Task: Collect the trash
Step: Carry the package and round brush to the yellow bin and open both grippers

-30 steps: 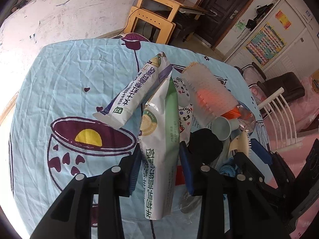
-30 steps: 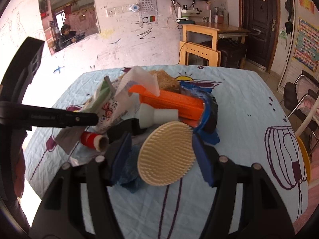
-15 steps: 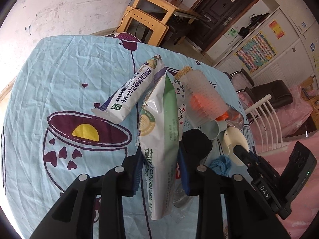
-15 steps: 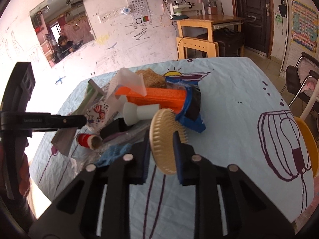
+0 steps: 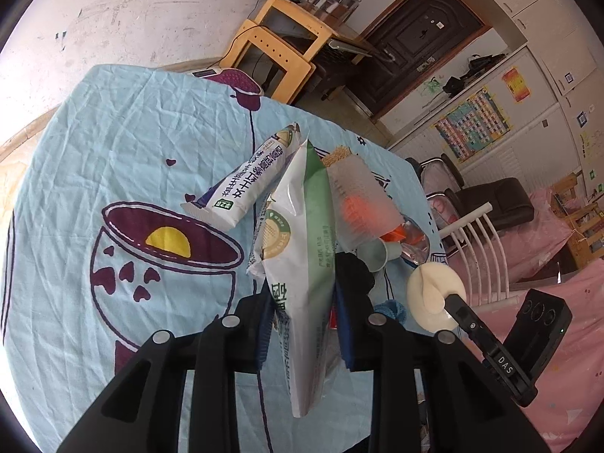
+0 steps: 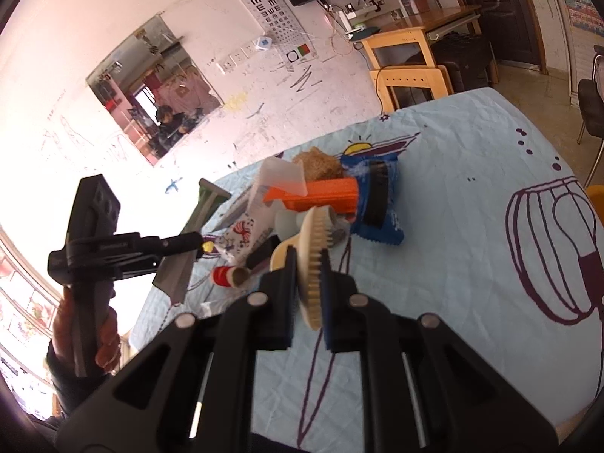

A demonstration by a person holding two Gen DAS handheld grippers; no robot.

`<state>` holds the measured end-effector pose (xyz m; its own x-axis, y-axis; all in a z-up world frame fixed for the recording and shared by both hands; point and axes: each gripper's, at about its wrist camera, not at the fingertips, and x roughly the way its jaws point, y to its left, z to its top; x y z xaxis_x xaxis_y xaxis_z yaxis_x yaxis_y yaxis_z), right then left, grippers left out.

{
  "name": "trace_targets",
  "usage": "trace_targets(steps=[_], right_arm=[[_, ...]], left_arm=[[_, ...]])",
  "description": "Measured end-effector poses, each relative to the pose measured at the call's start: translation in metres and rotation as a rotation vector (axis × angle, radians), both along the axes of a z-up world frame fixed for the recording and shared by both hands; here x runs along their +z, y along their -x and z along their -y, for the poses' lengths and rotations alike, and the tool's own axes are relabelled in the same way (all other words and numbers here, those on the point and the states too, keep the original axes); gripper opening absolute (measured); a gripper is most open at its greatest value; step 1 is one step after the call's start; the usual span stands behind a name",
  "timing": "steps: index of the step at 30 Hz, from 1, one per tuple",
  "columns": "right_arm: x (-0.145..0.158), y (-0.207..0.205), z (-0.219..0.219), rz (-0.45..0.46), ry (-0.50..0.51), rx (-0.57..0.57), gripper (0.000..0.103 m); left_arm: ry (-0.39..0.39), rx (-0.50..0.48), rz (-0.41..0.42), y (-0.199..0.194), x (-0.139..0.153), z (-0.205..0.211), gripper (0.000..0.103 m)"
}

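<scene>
My left gripper is shut on a white and green snack bag and holds it above the table. My right gripper is shut on a round cream brush, held edge-on above the table; the brush also shows in the left wrist view. A trash pile lies on the blue tablecloth: an orange box, a blue wrapper, a red-capped tube and a purple and white packet. The left gripper also shows in the right wrist view.
A clear plastic sleeve and a pale cup lie in the pile. A white chair stands at the table's right edge. A wooden desk stands by the wall beyond the table.
My right gripper has shut on the cream brush and lifted it. My left gripper has shut on the snack bag and raised it off the pile.
</scene>
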<state>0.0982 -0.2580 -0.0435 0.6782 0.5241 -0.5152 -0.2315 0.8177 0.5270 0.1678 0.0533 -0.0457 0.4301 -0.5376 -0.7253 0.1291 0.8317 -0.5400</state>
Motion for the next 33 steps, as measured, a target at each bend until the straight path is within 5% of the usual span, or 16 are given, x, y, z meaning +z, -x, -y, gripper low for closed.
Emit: trace_targets(steps=[6, 13, 20, 28, 32, 33], right_arm=[[0.019, 0.012, 0.031, 0.071, -0.032, -0.046, 0.011], [0.018, 0.024, 0.132, 0.103, -0.051, -0.268, 0.011], [-0.035, 0.025, 0.24, -0.006, -0.03, -0.505, 0.011], [-0.095, 0.003, 0.284, -0.169, 0.011, -0.587, 0.012], [-0.104, 0.003, 0.297, -0.168, -0.007, -0.609, 0.028], [-0.104, 0.004, 0.3, -0.161, -0.012, -0.612, 0.04]], left_arm=[[-0.024, 0.008, 0.067, 0.018, 0.033, 0.009, 0.025], [-0.061, -0.066, 0.113, 0.018, 0.064, 0.066, 0.025], [-0.087, -0.218, 0.128, 0.011, 0.074, 0.162, 0.025], [-0.124, -0.402, 0.098, -0.003, 0.061, 0.291, 0.025], [-0.145, -0.479, 0.071, -0.009, 0.047, 0.354, 0.025], [-0.154, -0.491, 0.063, -0.011, 0.042, 0.368, 0.025]])
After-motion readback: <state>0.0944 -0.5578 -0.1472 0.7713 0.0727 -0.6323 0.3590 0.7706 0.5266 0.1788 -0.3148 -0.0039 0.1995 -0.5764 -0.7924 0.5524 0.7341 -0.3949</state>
